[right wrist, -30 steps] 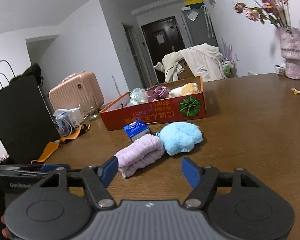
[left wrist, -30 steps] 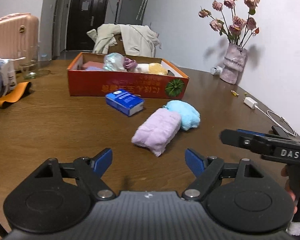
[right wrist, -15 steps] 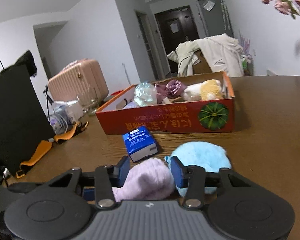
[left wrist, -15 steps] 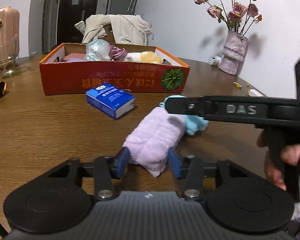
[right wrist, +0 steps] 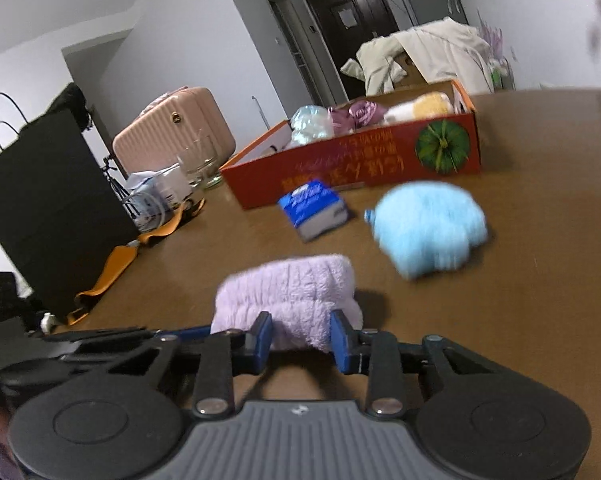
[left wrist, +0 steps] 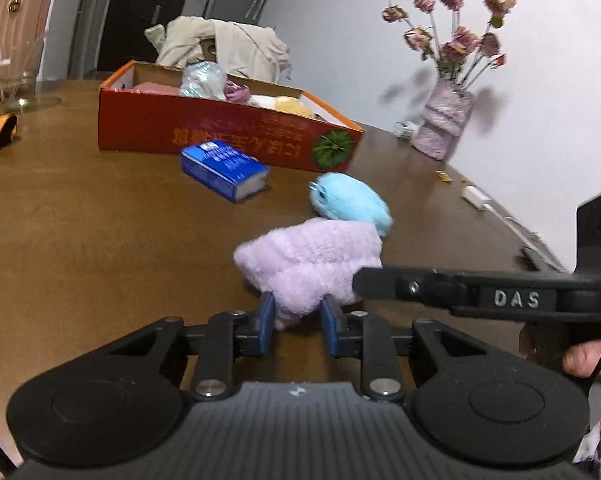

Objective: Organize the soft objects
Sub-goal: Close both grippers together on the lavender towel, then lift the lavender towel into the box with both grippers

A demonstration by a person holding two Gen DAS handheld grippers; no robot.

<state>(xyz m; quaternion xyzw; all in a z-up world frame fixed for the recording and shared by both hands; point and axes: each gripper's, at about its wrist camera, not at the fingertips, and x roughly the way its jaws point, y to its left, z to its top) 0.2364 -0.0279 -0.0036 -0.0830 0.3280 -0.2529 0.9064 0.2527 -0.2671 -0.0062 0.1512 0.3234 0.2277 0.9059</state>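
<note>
- lilac towel [left wrist: 312, 260] lay mid-table, near edge side, just beside blue plush [left wrist: 350, 202]; red box [left wrist: 220, 136] sat toward the far edge
- looked soft, light, squashy; best pinched at an end fold
- left gripper [left wrist: 296, 320] and right gripper [right wrist: 300, 338] fingers were closing, each pinching a towel end
- a second before, both stood spread, clear of the towel
</note>
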